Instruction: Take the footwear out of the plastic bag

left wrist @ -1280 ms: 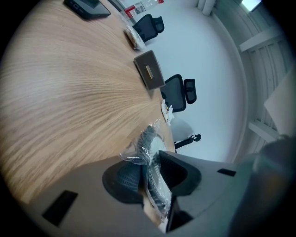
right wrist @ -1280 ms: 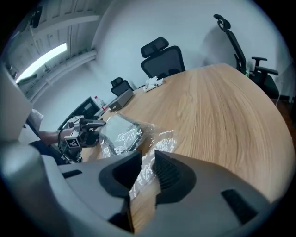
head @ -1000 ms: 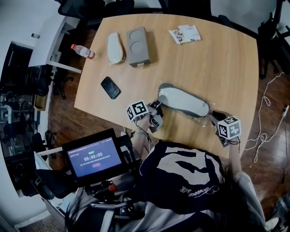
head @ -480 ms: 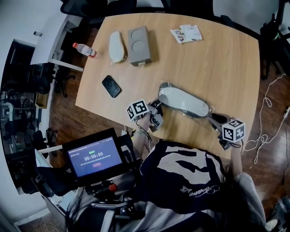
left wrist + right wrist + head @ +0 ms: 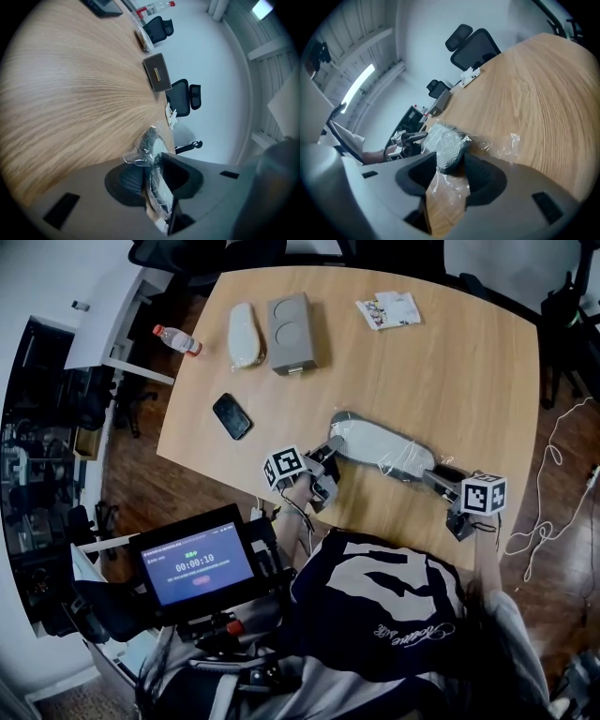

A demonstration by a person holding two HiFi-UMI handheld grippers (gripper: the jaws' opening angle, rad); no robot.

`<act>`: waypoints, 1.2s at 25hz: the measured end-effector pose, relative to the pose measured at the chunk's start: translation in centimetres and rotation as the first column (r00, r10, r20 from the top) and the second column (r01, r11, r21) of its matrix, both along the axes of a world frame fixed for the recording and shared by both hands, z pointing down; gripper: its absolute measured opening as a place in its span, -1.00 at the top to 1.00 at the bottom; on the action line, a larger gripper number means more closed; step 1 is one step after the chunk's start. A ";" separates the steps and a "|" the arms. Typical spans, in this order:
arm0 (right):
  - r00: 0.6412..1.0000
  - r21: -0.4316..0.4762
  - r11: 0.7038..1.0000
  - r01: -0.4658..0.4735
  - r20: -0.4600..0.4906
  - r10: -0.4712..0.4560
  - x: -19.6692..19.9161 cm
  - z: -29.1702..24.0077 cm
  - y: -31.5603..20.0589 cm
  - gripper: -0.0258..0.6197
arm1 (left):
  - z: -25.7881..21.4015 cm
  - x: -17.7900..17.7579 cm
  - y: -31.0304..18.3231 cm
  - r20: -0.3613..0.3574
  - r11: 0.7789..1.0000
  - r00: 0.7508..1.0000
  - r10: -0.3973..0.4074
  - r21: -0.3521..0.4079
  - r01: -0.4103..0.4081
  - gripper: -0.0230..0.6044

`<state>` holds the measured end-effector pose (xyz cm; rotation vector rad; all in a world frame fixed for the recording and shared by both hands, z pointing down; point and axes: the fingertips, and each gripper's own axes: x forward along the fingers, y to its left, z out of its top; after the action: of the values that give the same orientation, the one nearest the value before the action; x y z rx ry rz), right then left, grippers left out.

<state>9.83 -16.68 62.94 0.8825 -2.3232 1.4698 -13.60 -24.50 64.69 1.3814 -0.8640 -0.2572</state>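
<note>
Pinching the bagged slipper at its 9 o'clock end with my left gripper, I am noting the right gripper has been opening this past second. Its jaws are now straddling, spread, the 4 o'clock end inside the bag, near the table's 6 o'clock edge.

A black phone lies near the left edge of the bench. At the far side, a grey box sits just beside a white oval pad, with a paper packet well apart. A bottle lies beyond the left edge. A screen shows a timer.
</note>
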 end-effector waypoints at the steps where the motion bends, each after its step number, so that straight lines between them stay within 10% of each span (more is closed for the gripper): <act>1: 0.999 0.001 1.000 -0.020 0.040 0.020 0.1 -0.3 -0.3 0.36 | 0.0 -0.1 0.1 -0.025 1.000 1.000 -0.013 -0.004 0.013 0.62; 10: 0.987 -0.095 0.992 -0.083 0.127 0.095 1.7 0.7 0.2 0.68 | -0.5 0.4 0.9 -0.154 1.000 0.988 -0.029 -0.012 0.028 0.64; 30: 0.957 -0.145 0.975 -0.170 0.212 0.198 4.1 -1.5 1.5 0.82 | -1.2 -0.4 1.1 0.034 0.994 0.996 0.088 0.067 -0.090 0.63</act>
<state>13.91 -15.15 61.46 0.9652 -2.3221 1.8606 -13.97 -23.42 63.52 1.4870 -0.8237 -0.1985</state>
